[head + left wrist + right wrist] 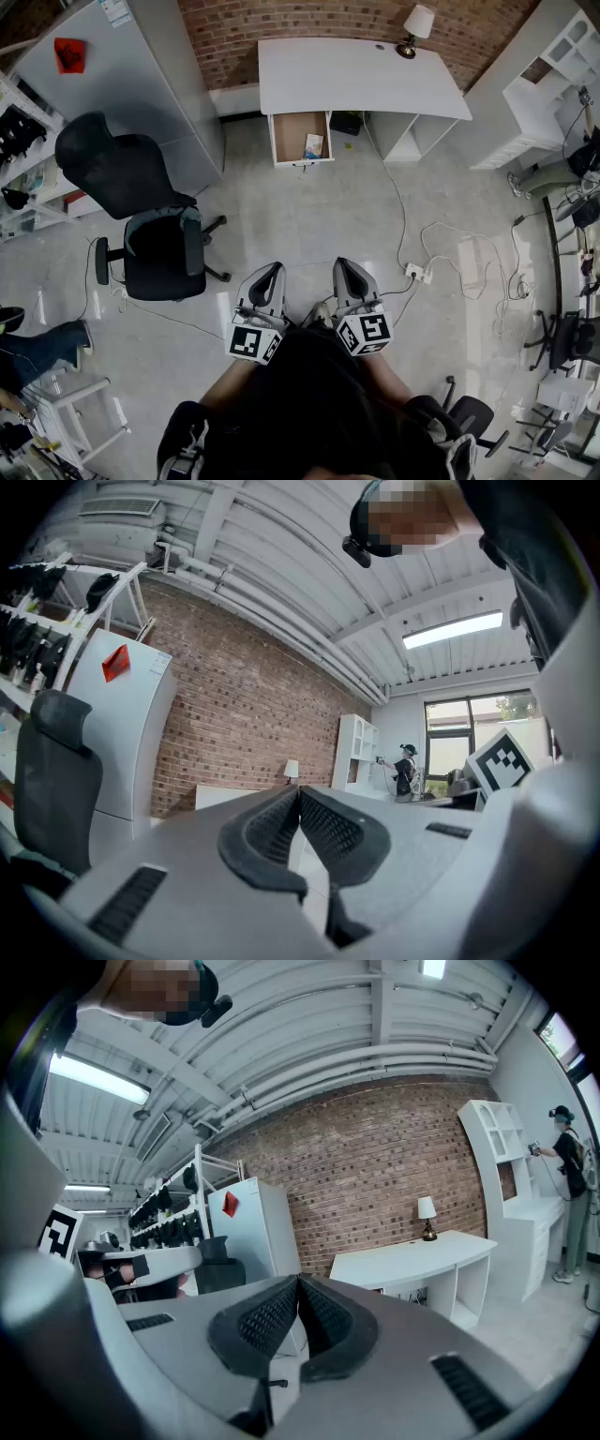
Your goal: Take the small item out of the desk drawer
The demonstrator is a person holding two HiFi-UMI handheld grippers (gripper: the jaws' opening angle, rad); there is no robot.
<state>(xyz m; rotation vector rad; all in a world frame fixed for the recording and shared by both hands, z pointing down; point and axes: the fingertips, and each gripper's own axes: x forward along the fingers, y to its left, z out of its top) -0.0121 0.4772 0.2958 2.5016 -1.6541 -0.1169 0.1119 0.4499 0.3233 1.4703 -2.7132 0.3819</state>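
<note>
While the person stands well back from the white desk, the 2 grippers are held side by side close to the body, above the bare floor. The left gripper and the right gripper both point towards the desk. In the left gripper view, the left gripper has its dark ribbed fingers brought together at the tips, with nothing between them. In the right gripper view, the right gripper is the same: its fingers are closed tip to tip and empty. The drawer is pulled out from under the desk's front edge, towards its left end, and its brown bottom is in plain sight. The small item lies inside it against the right wall, nearer the drawer's front than its back. It is well apart from both pairs of fingers, with a wide stretch of floor between. A lamp stands near the desk's back right corner and also shows in the right gripper view. A black office chair sits on the floor to the left of the drawer. A white power strip with its cable lies on the floor just ahead of the right gripper.
</note>
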